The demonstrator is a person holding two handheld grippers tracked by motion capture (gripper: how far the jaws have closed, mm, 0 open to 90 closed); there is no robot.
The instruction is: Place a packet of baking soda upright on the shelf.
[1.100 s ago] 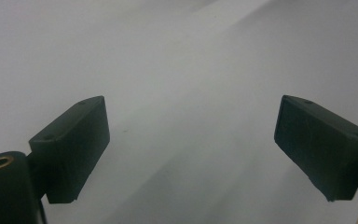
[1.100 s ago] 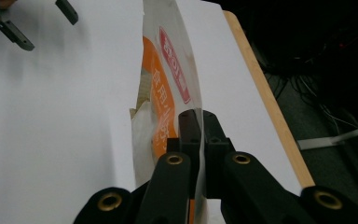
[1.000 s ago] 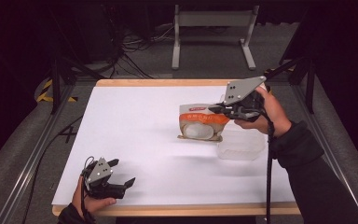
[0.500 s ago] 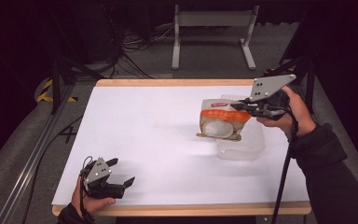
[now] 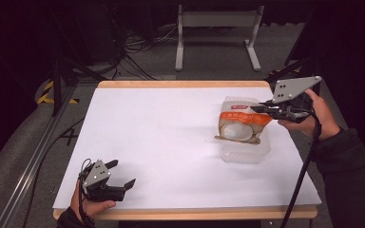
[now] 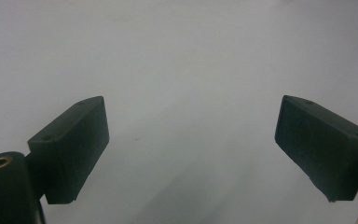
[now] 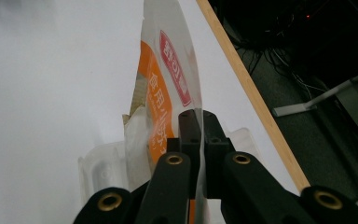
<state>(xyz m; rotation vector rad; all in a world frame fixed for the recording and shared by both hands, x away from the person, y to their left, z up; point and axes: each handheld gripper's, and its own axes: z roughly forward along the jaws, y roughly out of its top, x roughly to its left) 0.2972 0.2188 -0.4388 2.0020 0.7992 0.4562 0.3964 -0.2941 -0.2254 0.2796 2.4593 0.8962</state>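
the white table (image 5: 171, 142) carries a clear plastic tray (image 5: 245, 153) at its right side; the orange-and-white bag (image 5: 241, 124) hangs directly above it, pinched by the right gripper (image 5: 261, 107), while the left gripper (image 5: 123, 175) rests spread wide, well apart

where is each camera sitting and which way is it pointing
High view: fixed above the person's side, looking forward and down on the white table; both hands show, left gripper open near the front edge, right gripper pinching the orange-labelled bag above a clear container.
Left gripper view: rides the left gripper, faces bare tabletop between its parted jaws.
Right gripper view: rides the right gripper, looks along shut jaws at the bag.
Shared: high and right gripper views both show bag, container and table.
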